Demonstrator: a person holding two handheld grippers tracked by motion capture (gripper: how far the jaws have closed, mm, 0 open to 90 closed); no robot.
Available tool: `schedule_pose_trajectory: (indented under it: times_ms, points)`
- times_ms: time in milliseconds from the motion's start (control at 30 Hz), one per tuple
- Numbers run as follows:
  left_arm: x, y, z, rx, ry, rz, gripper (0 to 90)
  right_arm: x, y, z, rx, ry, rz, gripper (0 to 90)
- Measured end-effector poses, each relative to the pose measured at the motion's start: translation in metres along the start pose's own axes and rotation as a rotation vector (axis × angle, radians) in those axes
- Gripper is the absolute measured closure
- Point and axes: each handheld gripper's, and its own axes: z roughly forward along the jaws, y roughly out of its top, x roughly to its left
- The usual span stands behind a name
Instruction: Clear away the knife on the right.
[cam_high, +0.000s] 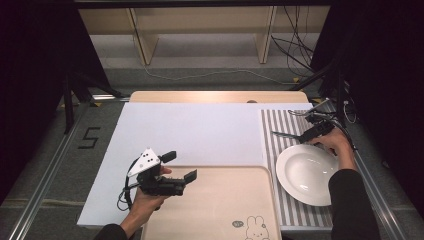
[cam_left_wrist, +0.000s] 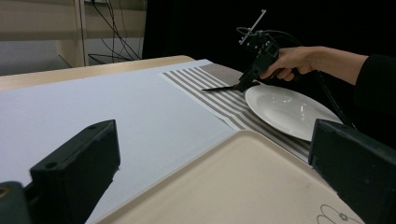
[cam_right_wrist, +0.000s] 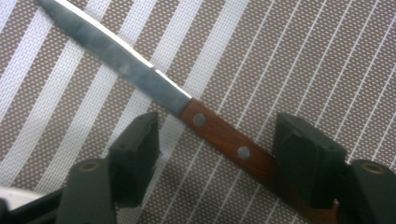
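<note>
The right gripper (cam_high: 304, 136) sits at about two o'clock on the table, over the striped placemat (cam_high: 270, 131), jaws apart and straddling the wooden handle of a knife (cam_right_wrist: 187, 106). The right gripper view shows the knife lying flat on the stripes, its blade running toward ten o'clock, with neither pad pressing the handle. The white plate (cam_high: 306, 174) lies just beside it at five o'clock. The left gripper (cam_high: 181, 166) hovers wide open and empty above the beige tray (cam_high: 220, 210), near seven o'clock
</note>
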Motion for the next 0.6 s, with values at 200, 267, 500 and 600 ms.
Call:
schedule_pose_trajectory:
  times_ms: [200, 267, 500, 600]
  points:
    - [0.0002, 0.0001, 0.0003, 0.001, 0.0, 0.001, 2.1, -0.0005, -0.0014, -0.0022, 0.024, -0.003, -0.033, 44.4]
    - [0.0002, 0.0002, 0.0001, 0.0, 0.0, 0.001, 2.1, 0.0, -0.0014, -0.0025, 0.029, -0.003, -0.032, 46.1]
    - [0.0003, -0.0001, 0.0, 0.0, 0.001, -0.002, 2.1, 0.0018, -0.0007, -0.0026, 0.062, -0.015, -0.054, 53.1]
    - [0.0, -0.0001, -0.0003, 0.001, 0.001, 0.002, 2.1, 0.0018, -0.0001, -0.0033, 0.072, -0.02, -0.057, 57.2]
